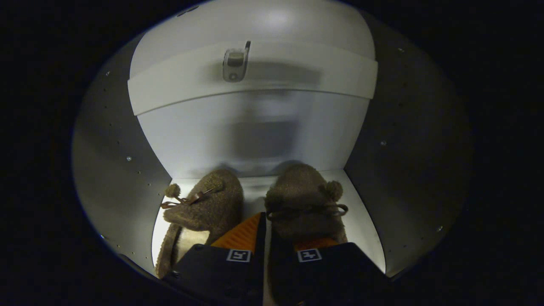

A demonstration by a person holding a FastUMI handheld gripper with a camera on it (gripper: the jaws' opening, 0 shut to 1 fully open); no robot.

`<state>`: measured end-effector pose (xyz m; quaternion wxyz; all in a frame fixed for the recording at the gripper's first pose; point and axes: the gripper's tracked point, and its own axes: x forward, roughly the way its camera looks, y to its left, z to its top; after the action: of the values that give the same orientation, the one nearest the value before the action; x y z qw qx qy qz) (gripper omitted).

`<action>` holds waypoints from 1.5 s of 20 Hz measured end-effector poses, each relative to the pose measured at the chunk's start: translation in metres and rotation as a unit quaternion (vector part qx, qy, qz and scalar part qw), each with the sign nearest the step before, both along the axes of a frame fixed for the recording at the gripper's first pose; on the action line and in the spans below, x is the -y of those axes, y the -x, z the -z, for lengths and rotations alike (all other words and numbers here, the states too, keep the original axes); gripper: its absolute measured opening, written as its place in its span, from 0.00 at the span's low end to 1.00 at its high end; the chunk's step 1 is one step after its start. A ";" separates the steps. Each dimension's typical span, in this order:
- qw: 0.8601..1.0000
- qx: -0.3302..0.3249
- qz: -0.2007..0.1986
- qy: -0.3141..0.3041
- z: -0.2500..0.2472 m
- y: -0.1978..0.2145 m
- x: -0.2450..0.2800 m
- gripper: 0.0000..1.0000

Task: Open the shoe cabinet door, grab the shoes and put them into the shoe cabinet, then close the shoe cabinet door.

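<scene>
Gripper (264, 238): fingers nearly together, a narrow gap between them, grasping nothing evident; two fuzzy slippers (204, 208) on the shoe cabinet (255, 140) floor, one either side of fingers.

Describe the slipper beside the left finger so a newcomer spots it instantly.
Start at the white cabinet compartment and drop to its floor, where two fuzzy brown slippers sit. The left slipper lies beside the nearly closed hand-held gripper; unlike its neighbour, it shows a pale lining.

No legible text, brand or number is present. Each finger of the hand-held gripper (264, 238) carries one square coded marker (238, 255); its pattern is not readable as characters.
</scene>
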<state>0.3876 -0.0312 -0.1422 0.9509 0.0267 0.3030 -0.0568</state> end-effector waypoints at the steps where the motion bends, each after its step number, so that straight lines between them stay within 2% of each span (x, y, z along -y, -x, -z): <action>1: 1.000 0.013 0.006 -0.008 -0.008 0.007 0.000 0.34; 4: 0.999 0.041 0.009 -0.013 -0.033 0.041 -0.001 0.61; 6: 0.997 0.074 0.002 -0.015 -0.057 0.071 -0.010 0.69; 8: 0.993 0.117 -0.009 -0.014 -0.084 0.104 -0.021 0.87; 12: 0.986 0.165 -0.024 -0.009 -0.122 0.188 -0.036 0.91; 13: 0.985 0.173 -0.028 -0.011 -0.127 0.211 -0.039 0.99; 19: 0.970 0.237 -0.047 -0.021 -0.164 0.334 -0.047 1.00; 22: 0.964 0.250 -0.074 -0.045 -0.172 0.395 -0.054 1.00; 25: 0.964 0.249 -0.083 -0.045 -0.177 0.453 -0.036 1.00; 30: 0.965 0.251 -0.066 -0.031 -0.174 0.529 0.014 0.99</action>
<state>-0.1416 -0.0456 0.0313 0.9968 0.0491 0.0578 0.0241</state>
